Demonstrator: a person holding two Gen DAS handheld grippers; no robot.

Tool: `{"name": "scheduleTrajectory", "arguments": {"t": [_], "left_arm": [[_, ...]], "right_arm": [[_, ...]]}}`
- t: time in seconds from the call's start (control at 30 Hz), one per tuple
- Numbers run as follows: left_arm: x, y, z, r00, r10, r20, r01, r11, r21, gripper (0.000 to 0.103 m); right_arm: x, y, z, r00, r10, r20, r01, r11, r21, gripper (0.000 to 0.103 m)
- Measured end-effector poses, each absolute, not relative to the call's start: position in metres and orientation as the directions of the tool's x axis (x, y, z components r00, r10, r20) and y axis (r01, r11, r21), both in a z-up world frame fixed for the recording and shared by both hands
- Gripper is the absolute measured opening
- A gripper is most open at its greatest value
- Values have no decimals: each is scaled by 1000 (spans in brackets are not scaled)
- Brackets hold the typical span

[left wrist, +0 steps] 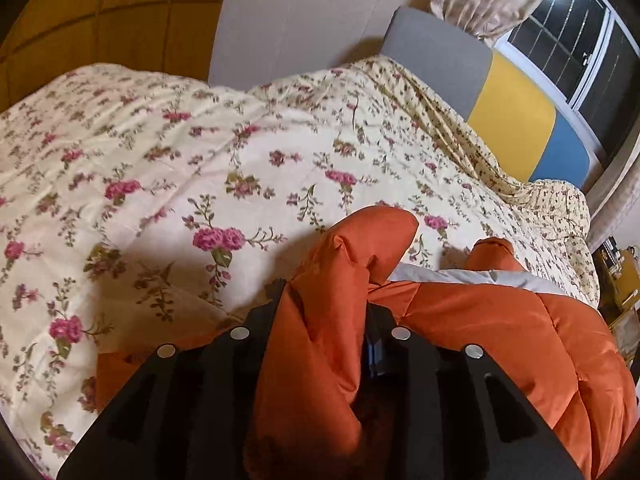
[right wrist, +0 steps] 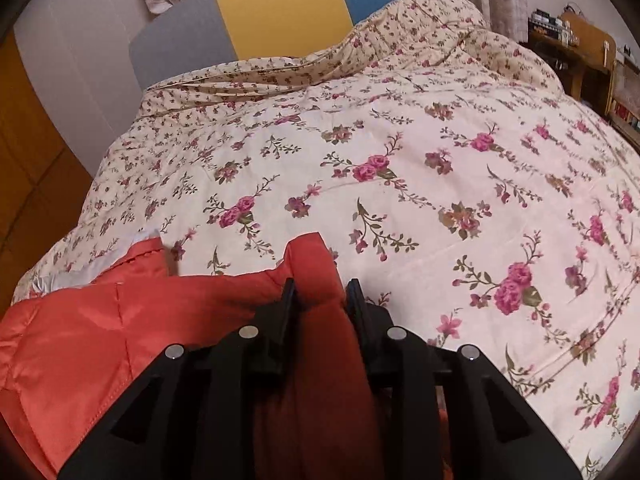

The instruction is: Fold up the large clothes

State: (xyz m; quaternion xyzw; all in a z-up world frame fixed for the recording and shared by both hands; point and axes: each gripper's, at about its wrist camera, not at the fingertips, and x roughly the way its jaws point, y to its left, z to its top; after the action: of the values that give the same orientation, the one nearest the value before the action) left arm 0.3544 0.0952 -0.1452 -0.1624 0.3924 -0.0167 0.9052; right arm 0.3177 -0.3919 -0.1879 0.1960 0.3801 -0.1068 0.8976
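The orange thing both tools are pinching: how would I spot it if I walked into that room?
Look at the bed under the flowered quilt. At its near edge lies a puffy orange jacket with a pale lining, pinched by the left tool and right tool. It is the only plain, shiny, unpatterned fabric there.

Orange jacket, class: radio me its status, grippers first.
Left gripper shut on orange jacket. Right gripper likewise clamped. Jacket bunched over floral quilt. Nothing in the way.

Floral quilt covers the bed, orange jacket on it.
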Motion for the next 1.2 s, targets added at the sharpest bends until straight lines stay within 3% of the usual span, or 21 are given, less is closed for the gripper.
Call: {"name": "scheduleTrajectory", "arguments": {"t": [0.13, 0.2, 0.27, 0.3, 0.37, 0.53, 0.67, 0.73, 0.8, 1.07, 1.2], "left_arm": [[350, 97, -141, 691, -167, -704, -97, 943, -319, 34], [335, 100, -129, 708, -149, -690, -109, 943, -315, 42], [310, 102, -110, 766, -122, -631, -110, 942, -317, 65], [291, 103, -99, 807, -99, -582, -113, 942, -317, 68], [261, 100, -80, 852, -116, -510, -63, 945, -320, 69], [216, 59, -62, 852, -229, -470, 112, 958, -265, 69], [226, -8, -75, 812, -207, -545, 218, 975, -45, 69], [246, -34, -90, 794, -139, -592, 231, 969, 83, 69], [262, -45, -102, 788, -113, -605, 236, 963, 128, 69], [305, -22, -132, 743, -206, -637, 198, 976, -85, 71], [306, -23, -137, 728, -227, -647, 206, 972, -110, 71]], "right_arm": [[315, -394, -188, 696, -39, -717, 336, 900, 277, 27], [310, -396, -184, 715, -18, -699, 326, 893, 311, 45], [297, -403, -174, 762, 10, -647, 304, 877, 372, 48], [287, -405, -165, 786, 7, -619, 297, 873, 386, 48], [269, -400, -149, 809, 13, -588, 269, 881, 390, 48], [221, -354, -114, 853, 139, -503, 65, 928, 366, 48], [225, -295, -121, 801, 183, -570, -75, 975, 207, 47], [239, -276, -133, 784, 141, -605, -77, 988, 131, 47], [257, -271, -143, 772, 112, -625, -47, 992, 119, 47], [289, -279, -164, 767, 103, -634, -7, 988, 152, 46], [296, -285, -169, 764, 127, -633, -17, 984, 177, 46]]}}
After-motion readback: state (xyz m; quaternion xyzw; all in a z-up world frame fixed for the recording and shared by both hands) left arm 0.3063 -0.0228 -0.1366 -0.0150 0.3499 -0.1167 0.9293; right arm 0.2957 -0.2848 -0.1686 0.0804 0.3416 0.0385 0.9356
